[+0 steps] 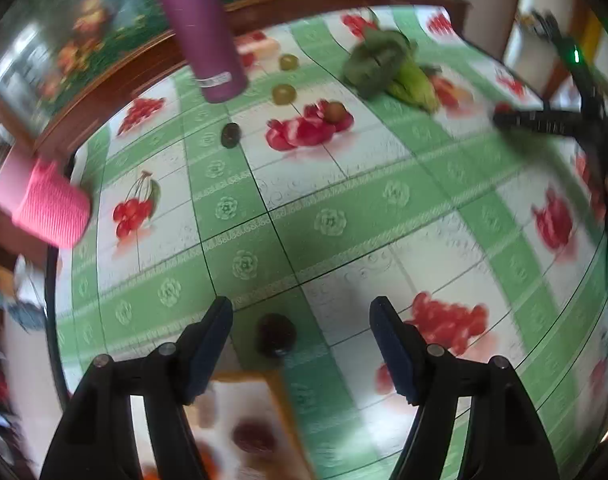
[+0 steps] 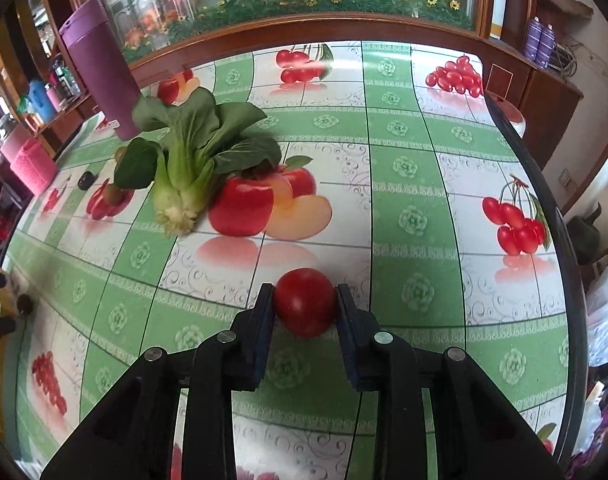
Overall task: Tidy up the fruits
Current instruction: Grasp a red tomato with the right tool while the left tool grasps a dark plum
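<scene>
My right gripper [image 2: 305,294] is shut on a red tomato [image 2: 305,302], held just above the fruit-print tablecloth. My left gripper [image 1: 302,308] is open above a dark purple fruit [image 1: 276,335] that lies on the cloth between its fingers. Beneath it is a wooden-rimmed tray [image 1: 282,390] with another dark fruit [image 1: 254,436] in it. Further off lie two green round fruits [image 1: 284,93], a brown one [image 1: 335,112] and a dark one [image 1: 230,135]. The right gripper shows blurred at the right of the left wrist view [image 1: 499,118].
A bok choy [image 2: 192,160] lies on the table; it also shows in the left wrist view [image 1: 387,68]. A tall purple tumbler [image 1: 200,28] stands at the back, and a pink cup [image 1: 48,204] at the left table edge. A wooden cabinet runs behind the table.
</scene>
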Demonstrator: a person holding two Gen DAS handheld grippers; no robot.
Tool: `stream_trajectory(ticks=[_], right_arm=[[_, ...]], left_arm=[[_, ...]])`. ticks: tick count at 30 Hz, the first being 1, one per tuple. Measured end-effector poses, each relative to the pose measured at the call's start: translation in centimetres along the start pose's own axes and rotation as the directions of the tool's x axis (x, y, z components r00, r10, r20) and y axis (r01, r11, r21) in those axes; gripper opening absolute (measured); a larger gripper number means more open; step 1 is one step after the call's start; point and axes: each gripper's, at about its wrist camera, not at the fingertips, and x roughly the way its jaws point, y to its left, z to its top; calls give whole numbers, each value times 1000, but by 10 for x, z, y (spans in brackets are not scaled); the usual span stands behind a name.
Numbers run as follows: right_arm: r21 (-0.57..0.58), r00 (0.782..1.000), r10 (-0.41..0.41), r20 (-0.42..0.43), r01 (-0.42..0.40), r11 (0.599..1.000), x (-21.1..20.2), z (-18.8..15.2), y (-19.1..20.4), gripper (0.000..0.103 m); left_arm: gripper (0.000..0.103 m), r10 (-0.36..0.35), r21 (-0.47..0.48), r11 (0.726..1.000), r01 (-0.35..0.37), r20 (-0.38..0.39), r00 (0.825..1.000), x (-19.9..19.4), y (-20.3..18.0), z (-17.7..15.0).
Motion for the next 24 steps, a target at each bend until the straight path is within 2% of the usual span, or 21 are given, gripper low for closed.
stream_trajectory(ticks=[4,6,7,8,9,14,17,21,24], right_arm=[[3,1000,6,-4,-6,1000,-2,-3,0,29],[9,1000,11,-5,-11,1000,-3,-4,-1,29],[9,1000,13,-6,-13,1000,-3,-5,-1,29],[8,1000,11,-5,-11,1000,-4,-5,-1,29],[5,1000,8,-5,-8,1000,-4,-5,0,29],[-9,1000,-1,-2,1,1000,-9,-9,2,29],[-22,1000,1,5,-1,1000,-17,-13,7,29],[-25,1000,16,-2,-16,1000,-27,-22,13,29],[-29,1000,15,-9,-16,999,-31,-28,17,29]], left_arm=[[72,-7,101,995,17,-98,995,21,3,3],[53,-21,116,992,38,-143,989,31,6,2],[47,-61,103,992,75,-137,989,29,8,4],[32,-84,98,990,98,-139,987,29,9,5],[28,-67,109,991,82,-136,988,29,8,5],[22,-29,112,993,43,-130,991,26,4,3],[21,-57,85,994,66,-107,993,17,-4,-1],[21,-84,156,983,92,-56,995,-3,-39,-14],[21,-90,205,973,103,-73,993,-1,-60,-21]])
